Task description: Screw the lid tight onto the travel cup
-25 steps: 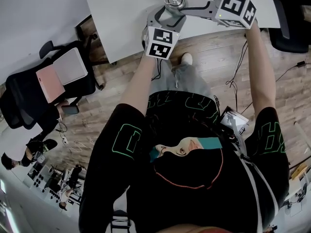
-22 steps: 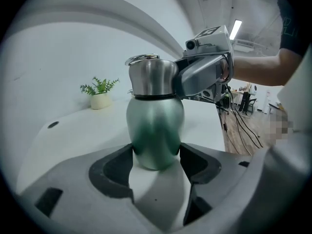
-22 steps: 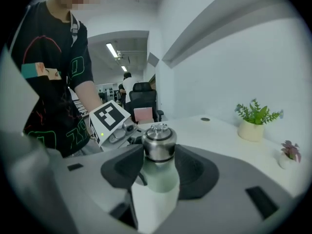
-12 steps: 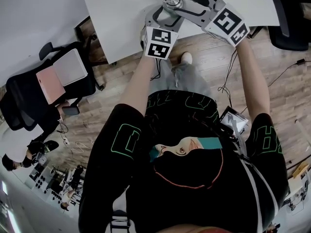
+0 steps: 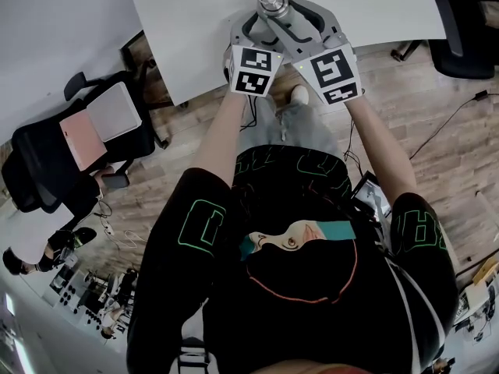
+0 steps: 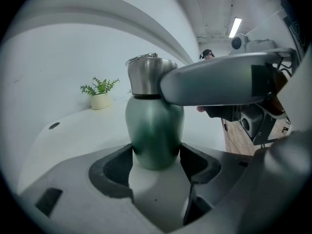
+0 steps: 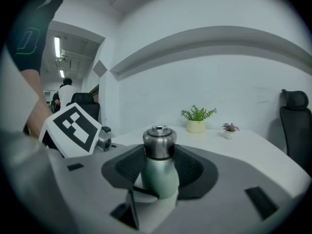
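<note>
The travel cup stands on the white table (image 5: 195,22). Its green body (image 6: 155,130) sits between the jaws of my left gripper (image 6: 156,152), whose pads press its lower sides. The steel lid (image 7: 158,140) is on top, seen from above as the lid (image 5: 273,1) in the head view. My right gripper (image 7: 159,152) reaches in from the near side, one pad on each side of the lid. Its jaws have just been closing on the lid. In the left gripper view, one of the right gripper's fingers (image 6: 219,84) crosses in front of the lid (image 6: 145,74).
A potted plant (image 7: 197,120) and a smaller one (image 7: 228,129) stand at the back of the table. A black chair (image 7: 295,126) is at the right. Another chair with pink and white pads (image 5: 86,131) stands on the wood floor at the left. The table's edge runs just under the grippers.
My right gripper has swung round the cup from its right side to the near side and rolled; its marker cube moved down and left. The left gripper and cup stayed put.
</note>
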The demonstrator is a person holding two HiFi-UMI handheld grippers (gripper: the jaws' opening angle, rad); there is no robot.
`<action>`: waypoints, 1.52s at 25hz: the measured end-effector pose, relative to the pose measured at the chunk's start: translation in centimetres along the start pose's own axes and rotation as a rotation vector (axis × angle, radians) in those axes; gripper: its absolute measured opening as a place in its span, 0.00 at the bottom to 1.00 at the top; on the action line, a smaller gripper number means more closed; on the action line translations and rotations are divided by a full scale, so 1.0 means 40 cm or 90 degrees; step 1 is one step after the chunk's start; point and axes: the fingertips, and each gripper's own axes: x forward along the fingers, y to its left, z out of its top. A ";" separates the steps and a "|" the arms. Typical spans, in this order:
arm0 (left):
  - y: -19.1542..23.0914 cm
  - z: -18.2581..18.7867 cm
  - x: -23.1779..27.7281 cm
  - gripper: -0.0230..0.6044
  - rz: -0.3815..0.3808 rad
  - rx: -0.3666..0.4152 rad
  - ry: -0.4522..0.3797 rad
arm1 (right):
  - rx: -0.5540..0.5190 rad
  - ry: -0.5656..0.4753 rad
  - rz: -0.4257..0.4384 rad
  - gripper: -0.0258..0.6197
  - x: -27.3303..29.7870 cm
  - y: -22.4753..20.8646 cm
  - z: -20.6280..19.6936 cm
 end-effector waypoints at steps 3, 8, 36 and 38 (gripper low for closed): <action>-0.001 -0.002 0.000 0.54 0.000 -0.001 0.001 | -0.005 -0.014 0.030 0.34 -0.005 0.001 0.001; -0.002 0.002 0.001 0.54 -0.001 -0.001 0.002 | -0.049 -0.036 0.156 0.38 -0.020 -0.014 0.029; -0.004 0.000 -0.001 0.54 -0.001 0.002 0.008 | -0.020 -0.062 0.018 0.40 0.016 0.001 0.037; -0.004 0.000 0.000 0.54 -0.001 0.001 0.009 | -0.010 -0.064 0.001 0.40 0.017 0.000 0.035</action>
